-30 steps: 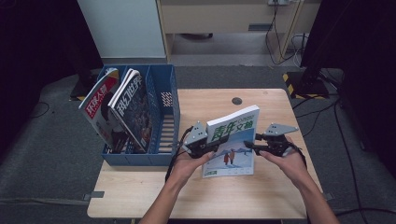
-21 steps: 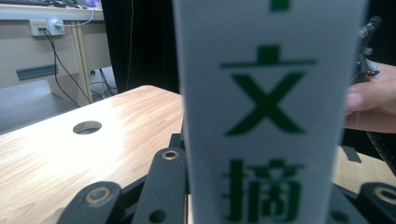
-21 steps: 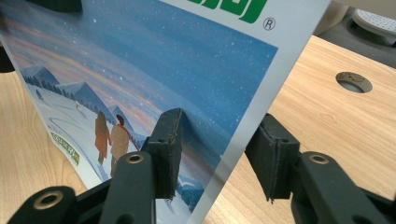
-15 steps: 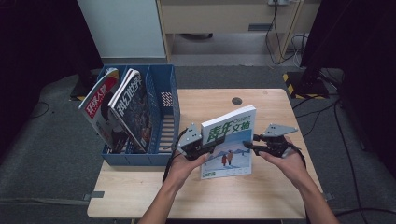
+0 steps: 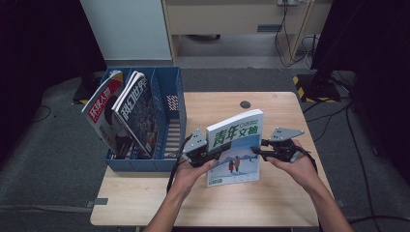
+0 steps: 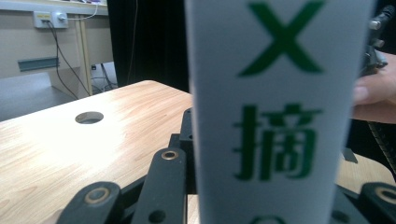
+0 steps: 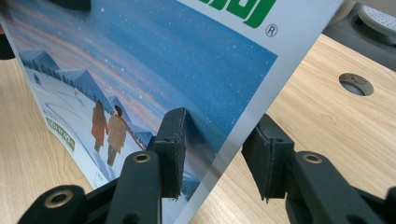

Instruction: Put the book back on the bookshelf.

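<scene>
left gripper (image 5: 209,155) sits in my left hand (image 5: 189,175) at the spine side of the magazine (image 5: 235,147), and i read its jaws as clamped on that edge; from the left gripper view the white spine with green characters (image 6: 275,112) rises straight out from between the black jaws and hides the pads themselves; right gripper (image 5: 263,151) in my right hand (image 5: 297,166) is at the opposite, open edge of the magazine; its jaws have just been closing with the cover edge between them; in the right gripper view one pad (image 7: 172,140) lies against the snowy cover picture while the other pad (image 7: 264,156) stands just off the back of the page with a sliver of table showing between, so i call that grip not yet made; magazine stands nearly upright on its lower edge on the wooden table (image 5: 290,208), tilted a little, its green title at the top and the two walking figures facing me; blue file rack (image 5: 169,123) stands at the table's left side, just beside the left gripper, with two other magazines (image 5: 123,116) leaning in its compartments; round cable hole (image 5: 245,104) lies in the tabletop behind the held magazine.
</scene>
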A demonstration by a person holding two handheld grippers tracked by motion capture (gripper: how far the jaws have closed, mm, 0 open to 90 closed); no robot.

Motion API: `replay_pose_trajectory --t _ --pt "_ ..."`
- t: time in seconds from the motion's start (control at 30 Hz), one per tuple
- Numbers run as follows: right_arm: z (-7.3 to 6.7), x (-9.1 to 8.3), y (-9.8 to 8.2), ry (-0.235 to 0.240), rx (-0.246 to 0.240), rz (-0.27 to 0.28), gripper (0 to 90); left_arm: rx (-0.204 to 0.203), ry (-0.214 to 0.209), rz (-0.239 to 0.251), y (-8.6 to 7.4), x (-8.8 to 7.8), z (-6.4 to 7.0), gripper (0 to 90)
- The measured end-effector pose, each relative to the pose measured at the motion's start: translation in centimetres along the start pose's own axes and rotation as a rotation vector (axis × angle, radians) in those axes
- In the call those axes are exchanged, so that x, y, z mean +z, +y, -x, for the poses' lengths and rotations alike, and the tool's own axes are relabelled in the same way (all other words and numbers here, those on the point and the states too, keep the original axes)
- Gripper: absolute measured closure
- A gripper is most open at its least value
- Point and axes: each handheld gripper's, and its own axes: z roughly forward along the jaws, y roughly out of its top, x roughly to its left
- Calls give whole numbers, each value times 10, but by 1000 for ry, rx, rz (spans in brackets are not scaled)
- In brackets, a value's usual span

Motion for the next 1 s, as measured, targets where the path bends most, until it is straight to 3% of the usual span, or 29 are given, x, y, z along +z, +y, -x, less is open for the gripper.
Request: replay_pose_trajectory --t 0.47,0.57,0.73,1.0 --pt "6 1 -1 -17 11 -29 598 9 7 -12 5 13 -4 732" --pt "10 1 0 -34 18 -27 600 28 20 -10 10 20 -6 733" --pt "19 -2 5 -88 19 -3 618 104 27 11 18 30 -8 732" --pt "14 -6 6 -82 -4 16 633 101 35 28 13 21 -8 729"
